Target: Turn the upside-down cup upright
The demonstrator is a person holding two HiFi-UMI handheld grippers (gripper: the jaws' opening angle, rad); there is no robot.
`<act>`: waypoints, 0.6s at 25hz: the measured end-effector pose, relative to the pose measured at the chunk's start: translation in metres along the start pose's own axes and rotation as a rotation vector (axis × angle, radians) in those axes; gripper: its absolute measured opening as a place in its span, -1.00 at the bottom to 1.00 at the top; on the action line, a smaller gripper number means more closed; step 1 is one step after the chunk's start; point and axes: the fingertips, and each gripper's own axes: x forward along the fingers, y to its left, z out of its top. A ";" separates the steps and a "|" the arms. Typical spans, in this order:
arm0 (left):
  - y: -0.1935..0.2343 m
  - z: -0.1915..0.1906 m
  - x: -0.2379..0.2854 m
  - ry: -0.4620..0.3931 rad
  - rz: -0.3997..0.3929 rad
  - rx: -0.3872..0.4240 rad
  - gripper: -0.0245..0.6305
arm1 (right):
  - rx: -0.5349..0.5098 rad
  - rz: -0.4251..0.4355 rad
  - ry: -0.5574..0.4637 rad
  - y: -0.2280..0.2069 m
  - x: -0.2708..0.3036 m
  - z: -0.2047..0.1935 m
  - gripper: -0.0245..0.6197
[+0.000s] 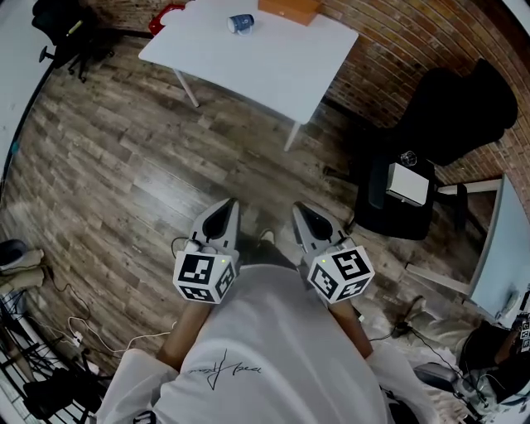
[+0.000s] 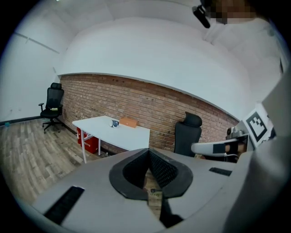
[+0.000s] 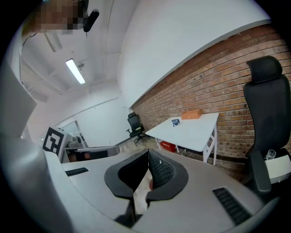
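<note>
The cup (image 1: 241, 23) sits near the far edge of the white table (image 1: 273, 66), just beside an orange box (image 1: 288, 8). The left gripper (image 1: 229, 204) and right gripper (image 1: 297, 208) are held side by side over the wood floor (image 1: 124, 157), well apart from the table. Each has its jaws pressed together on nothing.

Counter (image 1: 273, 62) was plain white, cup (image 1: 241, 23) blue and white, box (image 1: 288, 8) orange. Wall (image 1: 381, 74) was red brick, floor (image 1: 124, 157) grey-brown wood grain, chair (image 1: 464, 99) black. The left gripper (image 1: 229, 204) and right gripper (image 1: 298, 207) were grey, with black-and-white square markers (image 1: 199, 272).
</note>
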 end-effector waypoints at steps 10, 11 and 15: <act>0.011 -0.006 0.018 0.037 0.008 -0.013 -0.90 | 0.021 0.020 0.014 -0.010 0.019 0.002 -0.86; 0.013 -0.003 0.021 0.034 0.006 -0.009 -0.90 | 0.020 0.021 0.013 -0.010 0.022 0.005 -0.86; 0.021 0.015 0.033 0.014 -0.006 -0.001 -0.90 | 0.012 0.022 0.011 -0.013 0.039 0.017 -0.86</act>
